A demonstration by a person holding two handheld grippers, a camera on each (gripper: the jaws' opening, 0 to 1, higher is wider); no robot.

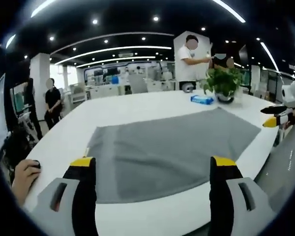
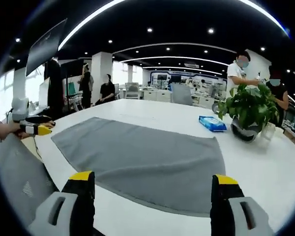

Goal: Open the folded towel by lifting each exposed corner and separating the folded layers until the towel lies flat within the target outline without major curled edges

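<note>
Left gripper view: the grey towel [image 1: 172, 152] lies spread on the white counter [image 1: 137, 105], left gripper [image 1: 155, 169] fingers apart, empty. Right gripper view: right gripper [image 2: 152, 184] likewise open; unfolding looks finished, only checking edges remains.

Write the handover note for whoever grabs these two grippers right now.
Left gripper: open, empty, held back from the near edge of the towel.
Right gripper: open, empty, also short of the towel.
Towel: spread out flat and grey on the white table, no folded layers visible.
Done: unfolding looks finished.
Left: check the edges for curls; no target outline is visible to confirm placement.
</note>
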